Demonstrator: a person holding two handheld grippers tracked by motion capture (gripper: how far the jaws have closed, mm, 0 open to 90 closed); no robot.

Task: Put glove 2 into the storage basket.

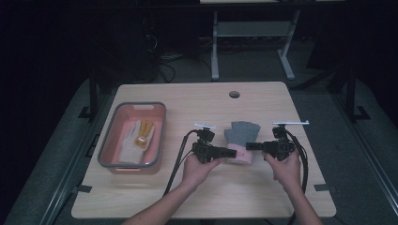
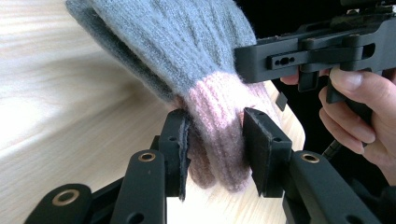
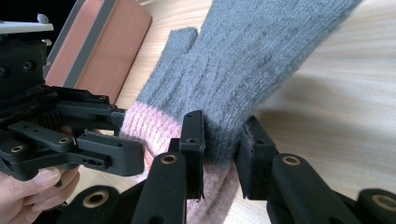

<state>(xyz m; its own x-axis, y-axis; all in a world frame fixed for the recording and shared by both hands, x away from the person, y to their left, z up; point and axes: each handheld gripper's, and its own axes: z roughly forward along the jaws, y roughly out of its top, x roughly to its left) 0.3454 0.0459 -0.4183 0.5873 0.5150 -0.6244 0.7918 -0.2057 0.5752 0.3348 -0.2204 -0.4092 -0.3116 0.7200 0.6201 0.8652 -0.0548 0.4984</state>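
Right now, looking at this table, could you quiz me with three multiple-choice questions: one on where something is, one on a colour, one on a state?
1. Where does the pale work glove lie?
A. in the pink bin
B. on the floor
C. on the person's arm

2. What colour is the cuff of the grey knit glove?
A. green
B. pink
C. black

3. How do the left gripper and the right gripper stand toward that knit glove?
A. both away from it
B. one grips it
C. both grip its cuff end

Answers: 1 A, the high view shows it inside the bin. 2 B, the ribbed cuff is pink. 3 C, each gripper's fingers press the knit from both sides.
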